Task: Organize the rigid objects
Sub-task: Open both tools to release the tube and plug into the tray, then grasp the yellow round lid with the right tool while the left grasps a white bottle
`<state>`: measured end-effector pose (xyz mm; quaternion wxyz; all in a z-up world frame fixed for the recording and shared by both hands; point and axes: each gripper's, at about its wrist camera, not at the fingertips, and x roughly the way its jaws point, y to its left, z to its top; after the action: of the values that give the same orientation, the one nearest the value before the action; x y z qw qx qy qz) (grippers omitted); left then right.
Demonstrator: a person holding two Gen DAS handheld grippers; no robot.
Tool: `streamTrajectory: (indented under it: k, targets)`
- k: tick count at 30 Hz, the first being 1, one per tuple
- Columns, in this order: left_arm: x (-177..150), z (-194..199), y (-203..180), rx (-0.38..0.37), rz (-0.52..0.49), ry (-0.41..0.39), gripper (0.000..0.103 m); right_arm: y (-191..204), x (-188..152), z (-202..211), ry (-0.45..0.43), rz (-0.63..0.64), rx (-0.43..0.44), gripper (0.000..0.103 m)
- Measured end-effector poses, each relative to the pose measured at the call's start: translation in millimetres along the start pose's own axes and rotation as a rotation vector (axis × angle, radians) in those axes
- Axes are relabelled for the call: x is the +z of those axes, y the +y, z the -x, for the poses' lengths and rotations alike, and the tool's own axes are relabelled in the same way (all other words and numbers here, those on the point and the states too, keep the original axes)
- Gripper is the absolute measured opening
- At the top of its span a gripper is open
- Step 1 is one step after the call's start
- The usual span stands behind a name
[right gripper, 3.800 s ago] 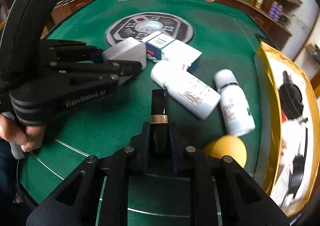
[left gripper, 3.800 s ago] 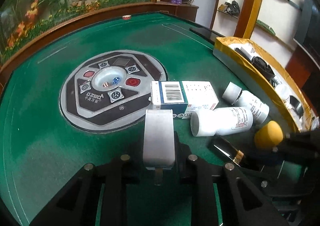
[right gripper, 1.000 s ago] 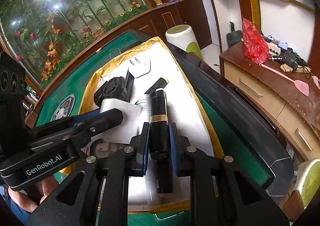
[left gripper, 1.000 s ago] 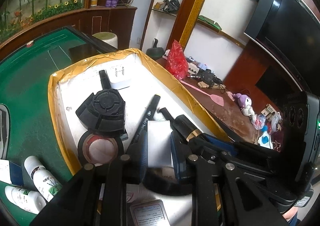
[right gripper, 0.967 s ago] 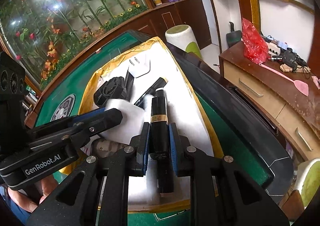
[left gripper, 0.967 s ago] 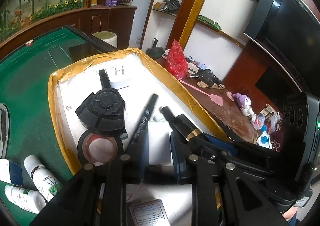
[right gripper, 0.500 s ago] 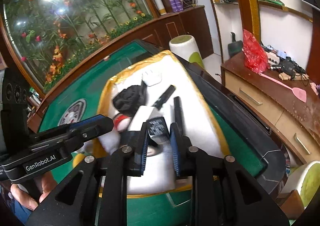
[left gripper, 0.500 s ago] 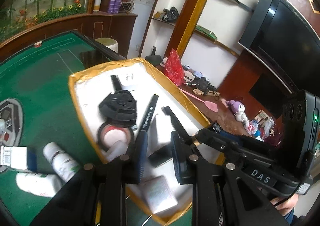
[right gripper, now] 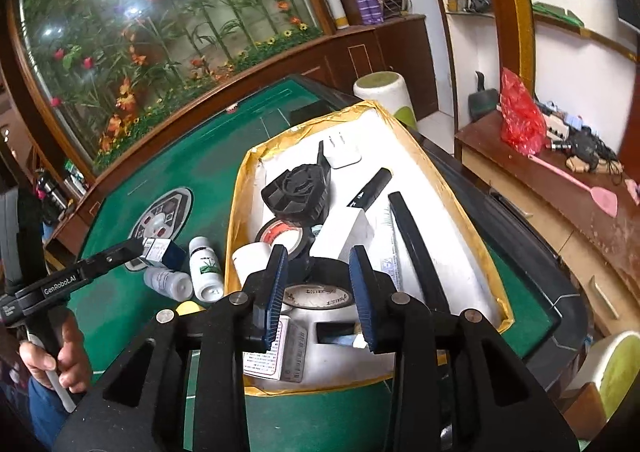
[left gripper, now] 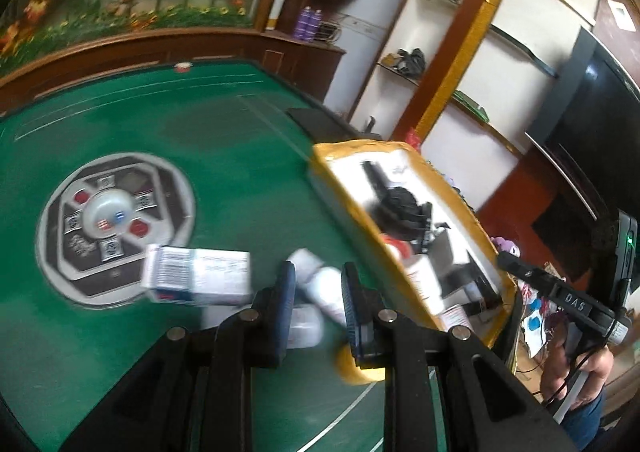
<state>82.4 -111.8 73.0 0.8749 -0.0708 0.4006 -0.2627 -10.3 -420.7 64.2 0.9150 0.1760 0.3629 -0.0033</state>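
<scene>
A yellow-rimmed white box (right gripper: 239, 188) on the green table holds a black fan, tape rolls, a white block (right gripper: 347, 234), a black marker and a white charger. My right gripper (right gripper: 318, 284) is open and empty above the box's near end. My left gripper (left gripper: 316, 304) is open and empty over the table, above two white bottles (left gripper: 324, 284) next to a blue-and-white medicine box (left gripper: 198, 276). A yellow ball (left gripper: 354, 366) lies by the right finger. In the right wrist view the left gripper (right gripper: 136, 248) hovers beside the medicine box (right gripper: 162, 250) and bottles (right gripper: 205, 268).
A round grey dice panel (left gripper: 116, 220) sits in the middle of the table. The table has a wooden rim (left gripper: 120, 52). A side cabinet (right gripper: 560, 188) with clutter stands past the box on the right. The left wrist view is motion-blurred.
Both grippers let go of their objects in the box and opened. My left gripper has swung back from the box to the bottles and medicine box. My right gripper has lifted above the box.
</scene>
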Motion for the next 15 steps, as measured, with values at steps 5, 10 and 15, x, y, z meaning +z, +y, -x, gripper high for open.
streamTrajectory:
  k: [5,10,15]
  targets:
    - [-0.3,-6.2,16.1,0.007,0.023,0.019,0.024,21.6,1.6,7.7,-0.012,0.053,0.027,0.032]
    - [-6.5,-19.0,16.9,0.032,0.002,0.059,0.024,69.7,-17.8,-22.6,0.156,0.124,0.239,0.032]
    - [-12.3,-36.3,4.6,0.068,-0.102,0.073,0.024,94.6,-30.1,-48.3,0.204,0.201,0.198,0.032]
